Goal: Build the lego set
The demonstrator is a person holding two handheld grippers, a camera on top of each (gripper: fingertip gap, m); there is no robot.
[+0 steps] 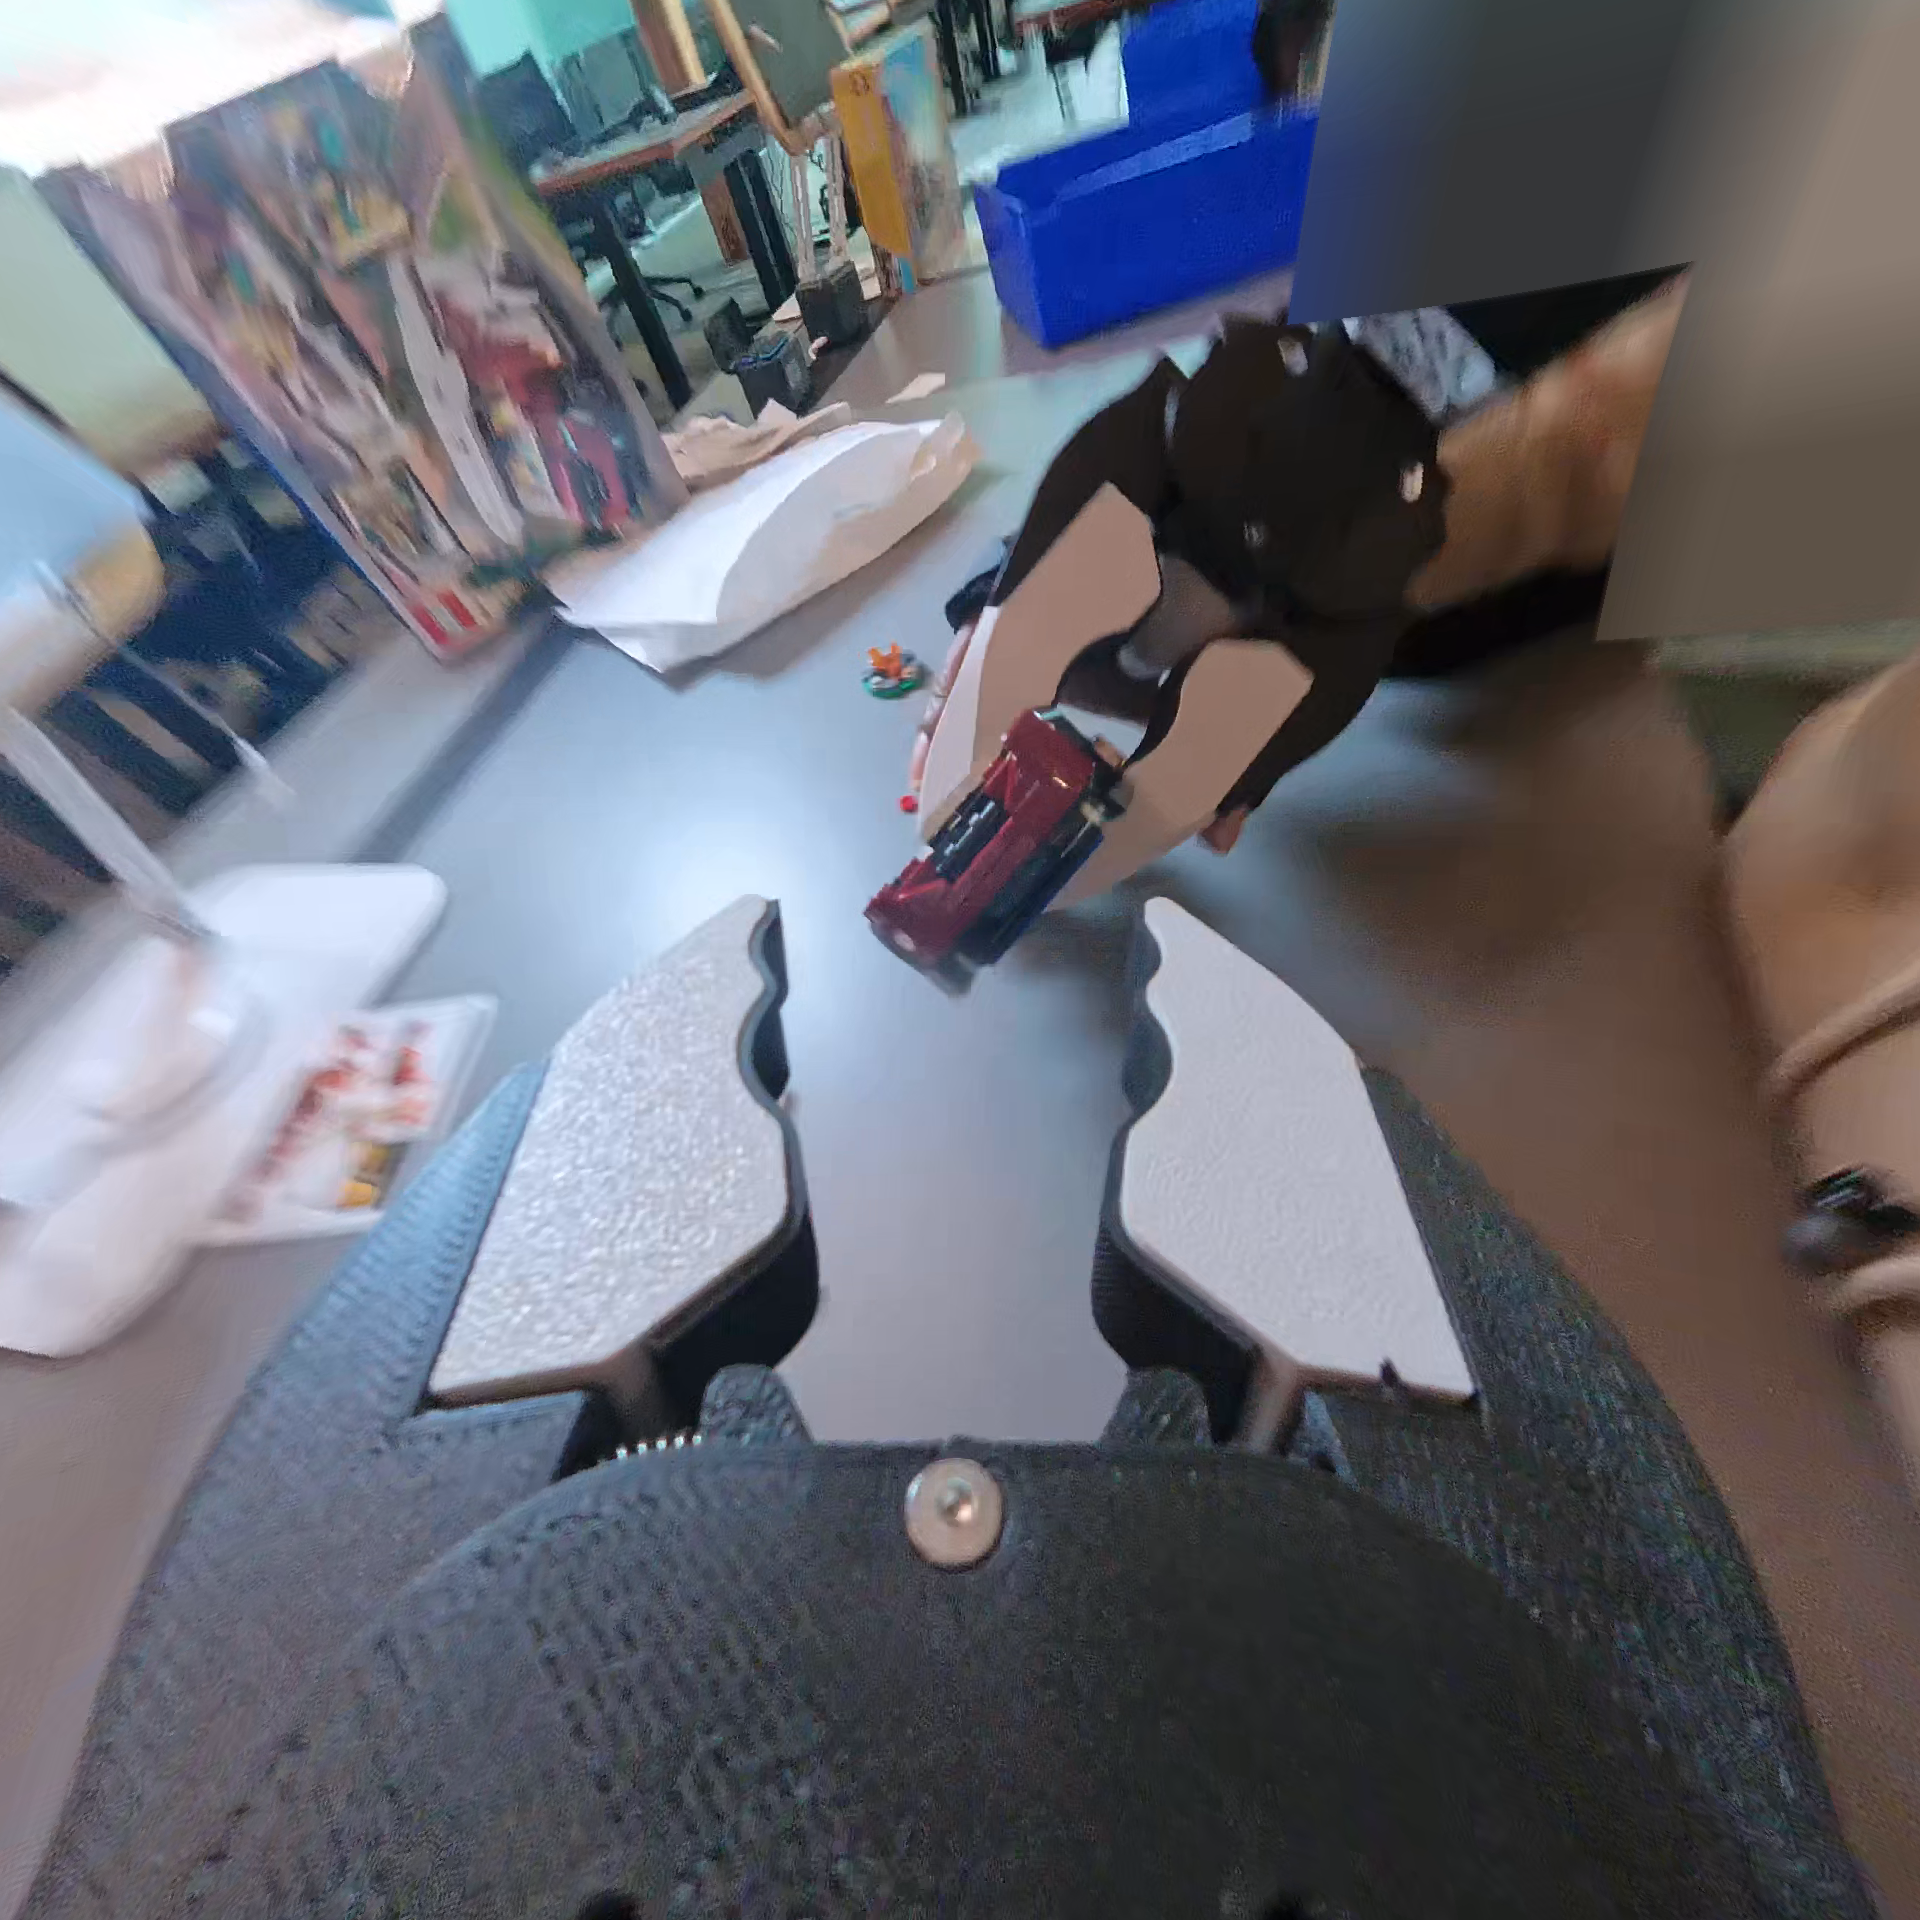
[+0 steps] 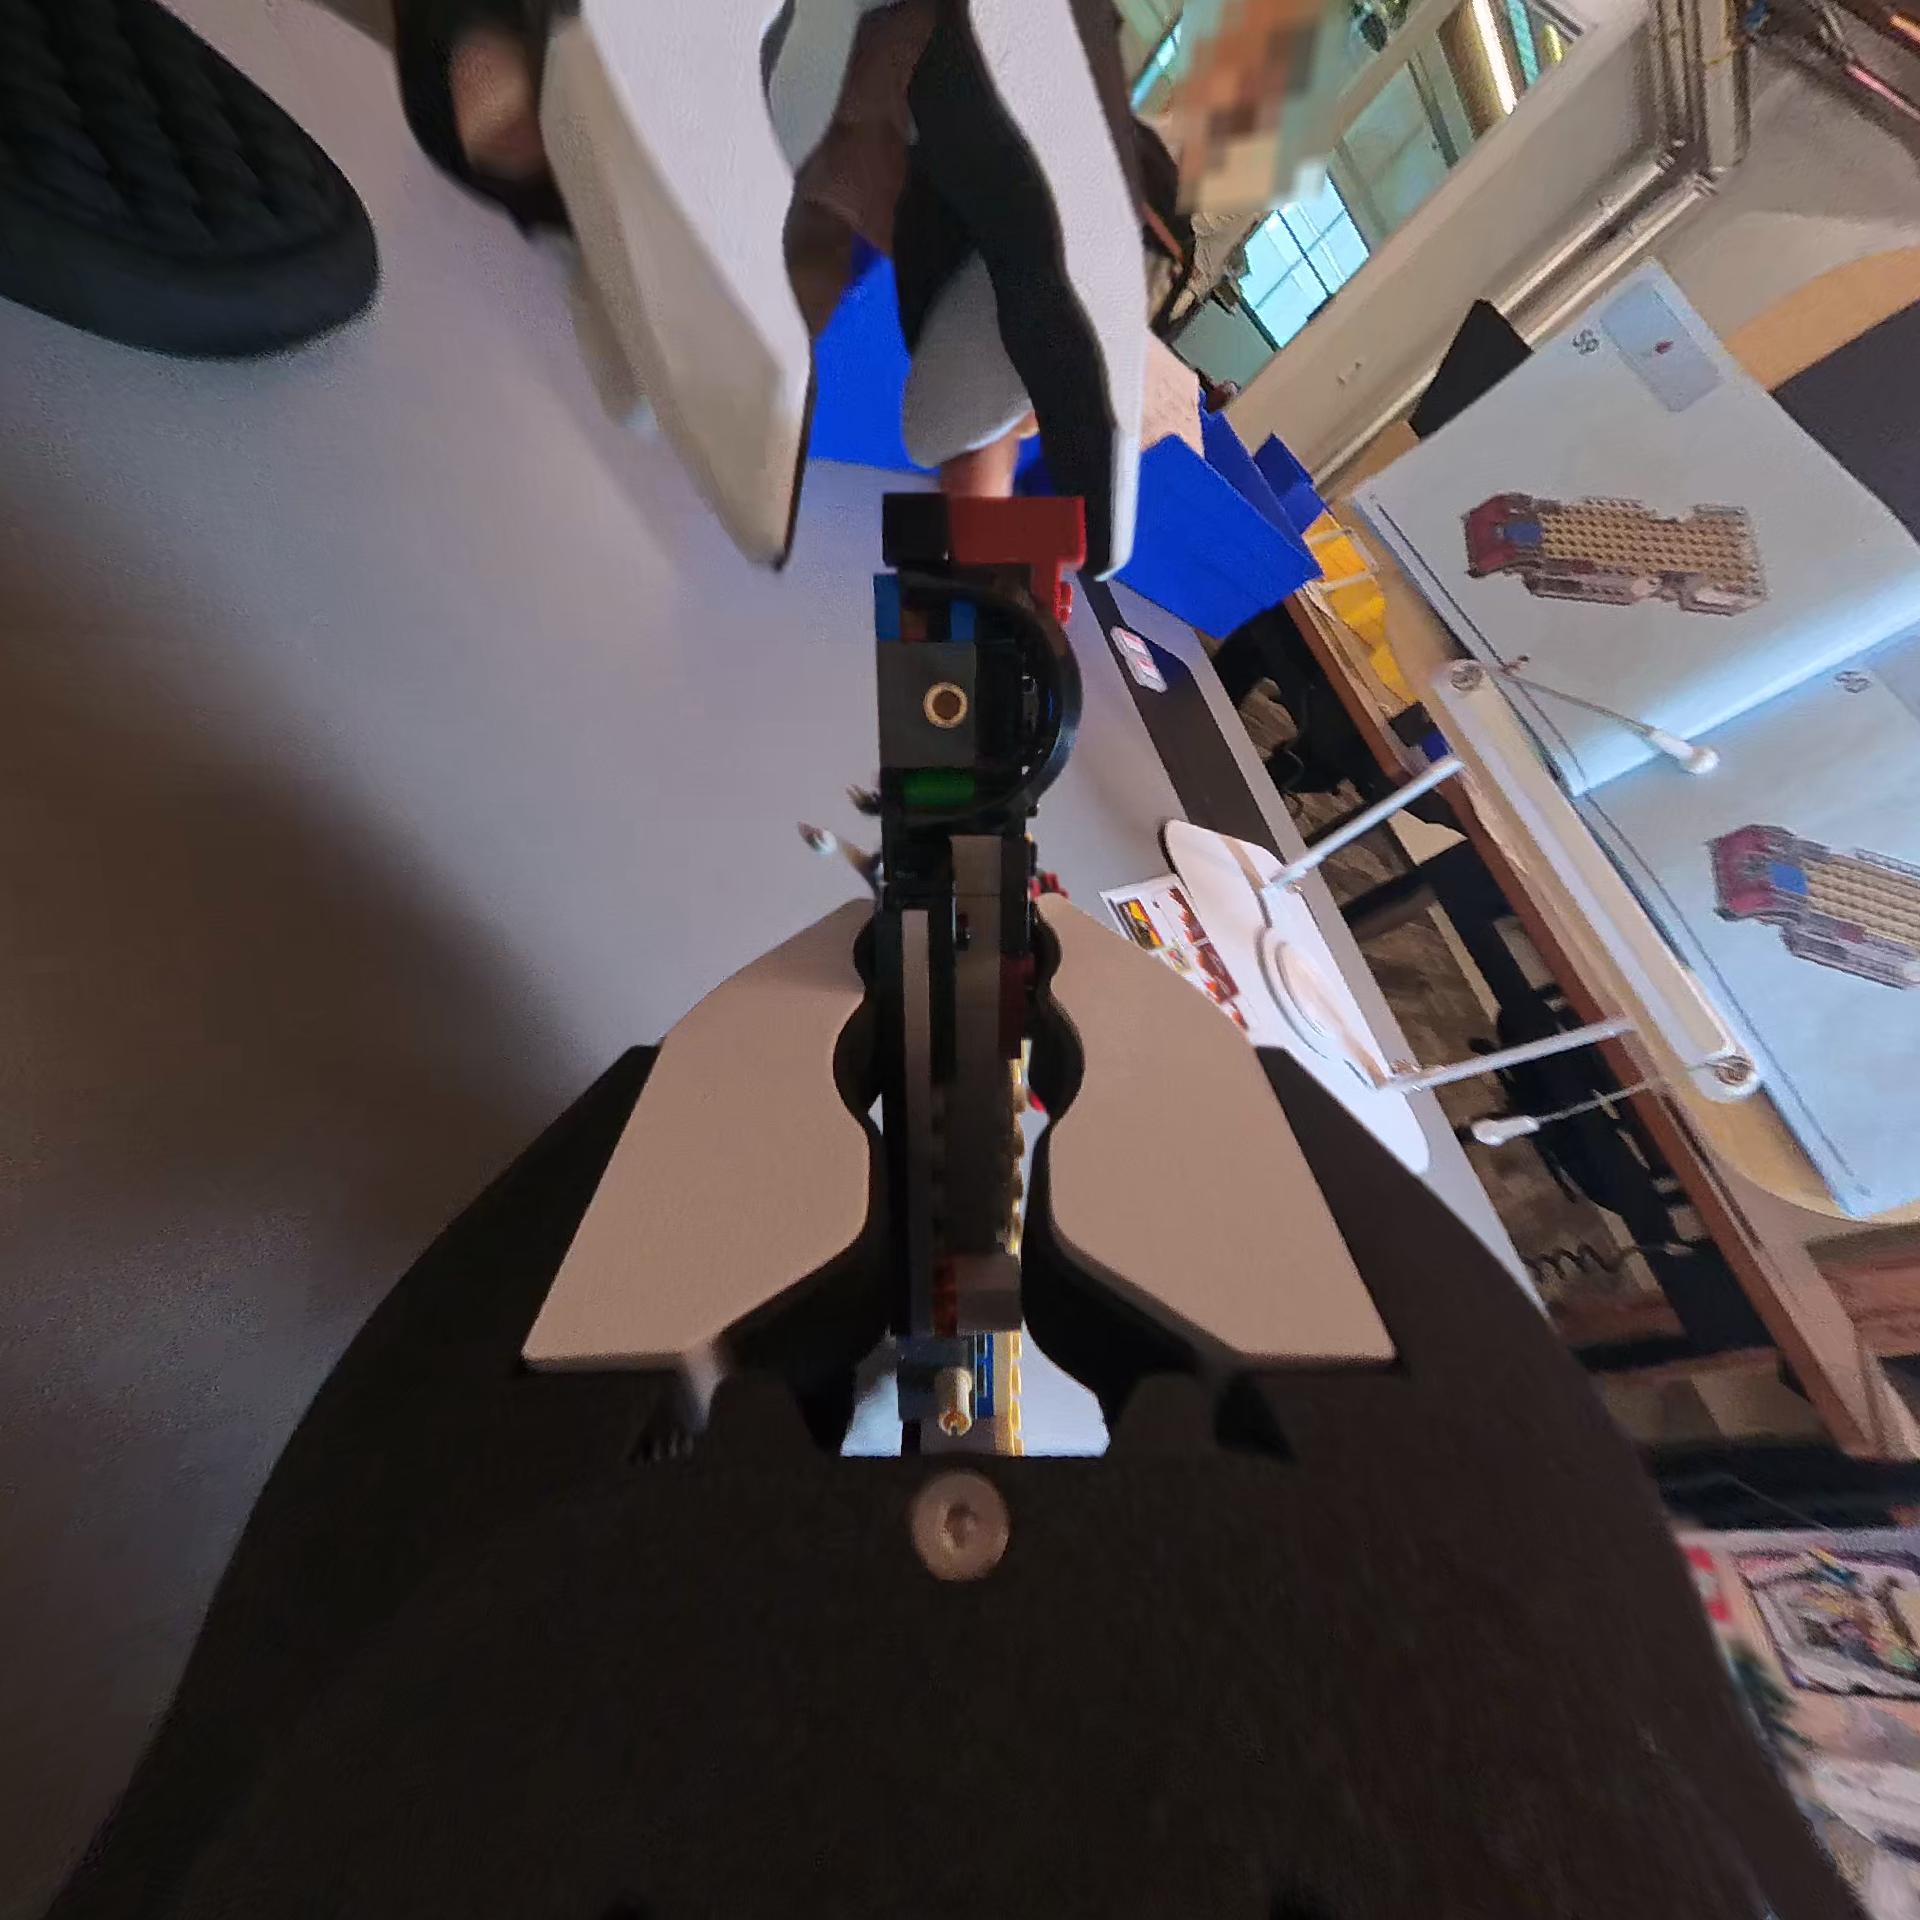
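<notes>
- My right gripper [image 2: 956,914]: both pads press on one dark red and black brick-built vehicle [image 2: 961,790], held above the grey table [image 1: 644,831].
- My left gripper [image 1: 961,914]: jaws wide, holding nothing, just beside the vehicle's nose.
- Table: one small orange-green piece [image 1: 891,668], possibly a figure; two printed leaflets [image 1: 353,1112].

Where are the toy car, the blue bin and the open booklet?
toy car [image 1: 987,831]: left wrist view, red roof.
blue bin [image 1: 1132,239]: left wrist view, front wall.
open booklet [image 2: 1621,582]: right wrist view, upper page.
</notes>
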